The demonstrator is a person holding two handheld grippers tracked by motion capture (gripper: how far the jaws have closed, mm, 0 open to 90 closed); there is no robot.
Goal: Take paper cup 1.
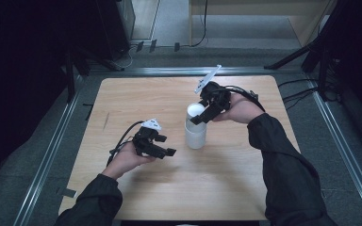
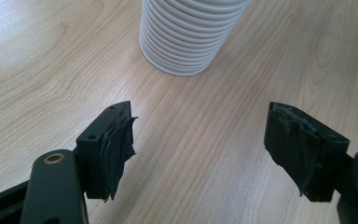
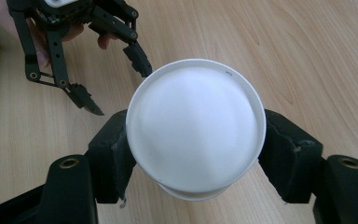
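Observation:
A stack of white cups (image 1: 195, 135) stands upside down at the middle of the wooden table (image 1: 136, 99). My right gripper (image 1: 199, 117) comes in from the right and is shut on the top cup (image 1: 195, 111), one jaw on each side of it. In the right gripper view the top cup (image 3: 195, 126) shows its flat base between the jaws, with the rim of a lower cup (image 3: 193, 195) just beneath. My left gripper (image 1: 168, 151) rests low on the table, left of the stack, open and holding nothing. Its view shows the ribbed stack (image 2: 186, 37) a short way ahead of the jaws.
The table's front half (image 1: 193, 188) is bare wood. Dark equipment and cables (image 1: 306, 89) sit on the floor beyond the far and right edges. A metal rail (image 1: 47, 155) runs along the left side.

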